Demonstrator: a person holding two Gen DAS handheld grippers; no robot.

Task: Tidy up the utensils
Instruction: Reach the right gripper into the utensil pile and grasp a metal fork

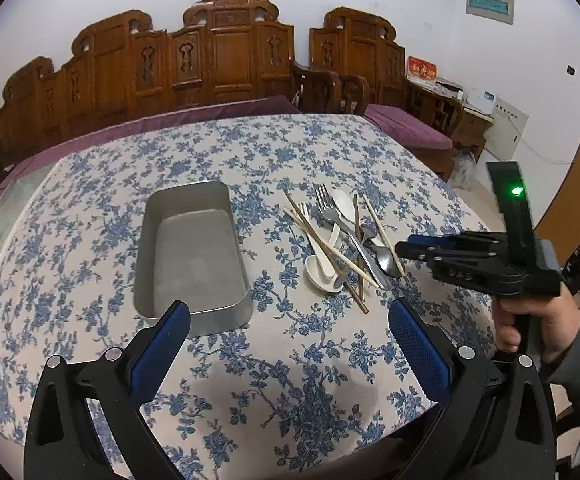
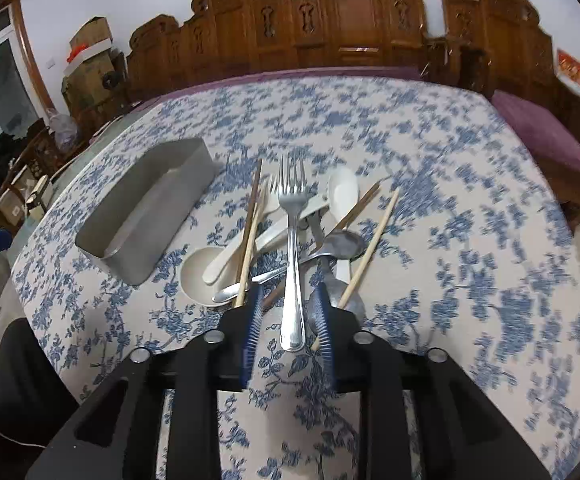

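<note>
A matt, brushed-looking metal tray (image 1: 194,256) sits on a cloth table cover (image 1: 309,360) printed with blue flowers on cream. Beside it, a polished, shiny metal fork (image 2: 293,264) and a duller metal spoon (image 2: 343,246) lie among smooth white spoons (image 1: 321,268) that look like plastic or ceramic, and pale and dark wooden chopsticks (image 1: 329,248). The left gripper (image 1: 290,320) is matt black plastic with blue pads of finely ribbed rubber. Behind stands carved, varnished brown wooden furniture (image 1: 226,56) with purple fabric cushions (image 1: 409,128).
</note>
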